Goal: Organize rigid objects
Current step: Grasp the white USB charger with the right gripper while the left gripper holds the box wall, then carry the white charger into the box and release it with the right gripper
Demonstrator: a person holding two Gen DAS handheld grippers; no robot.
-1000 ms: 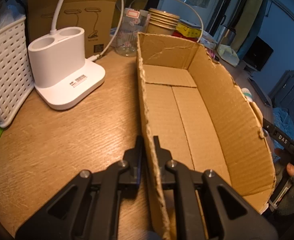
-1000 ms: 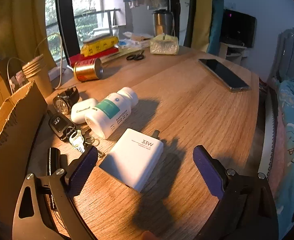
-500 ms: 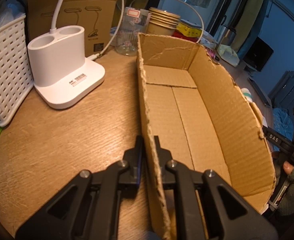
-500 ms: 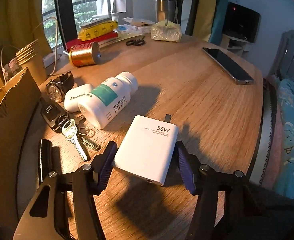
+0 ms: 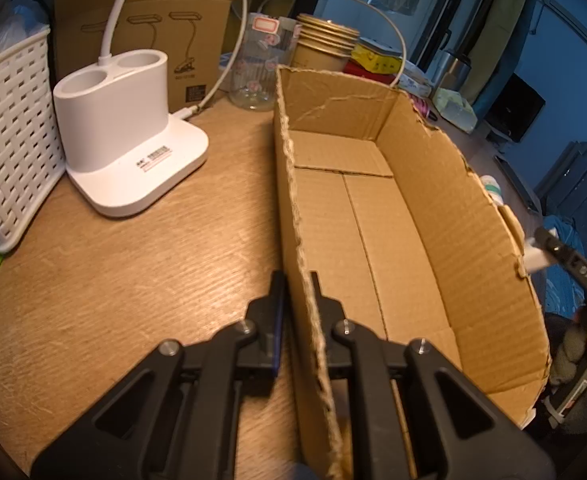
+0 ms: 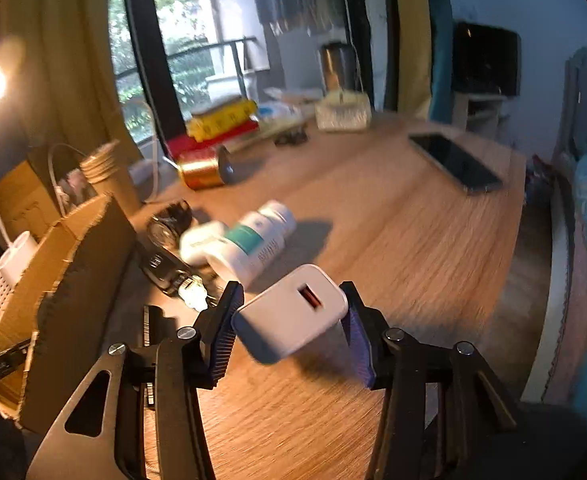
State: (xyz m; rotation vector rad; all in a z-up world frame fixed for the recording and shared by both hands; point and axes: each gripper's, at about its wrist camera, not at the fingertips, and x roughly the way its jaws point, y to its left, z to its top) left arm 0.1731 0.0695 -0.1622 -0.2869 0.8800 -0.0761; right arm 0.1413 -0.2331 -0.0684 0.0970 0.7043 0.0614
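Note:
My left gripper [image 5: 295, 280] is shut on the near side wall of an empty, torn cardboard box [image 5: 333, 220] on the wooden table. The jaws of my right gripper [image 6: 291, 286] are closing, and their pads press on a white charger [image 6: 293, 312], held tilted just above the table with its port facing me. That charger [image 5: 535, 258] also shows past the box's far wall in the left wrist view. On the table lie a white pill bottle [image 6: 253, 244], a small white case [image 6: 199, 242], a watch [image 6: 169, 220], a car key [image 6: 161, 268] and keys [image 6: 193, 292].
Left of the box stand a white lamp base [image 5: 125, 132] and a white woven basket [image 5: 9, 140]. Stacked paper cups [image 5: 325, 46] and a glass jar [image 5: 259, 68] stand behind it. A gold can [image 6: 201, 168] and a phone [image 6: 453, 162] lie farther out.
My right gripper closed from wide open onto the white charger and lifted it off the table, tilting it up. My left gripper has kept its hold on the box wall.

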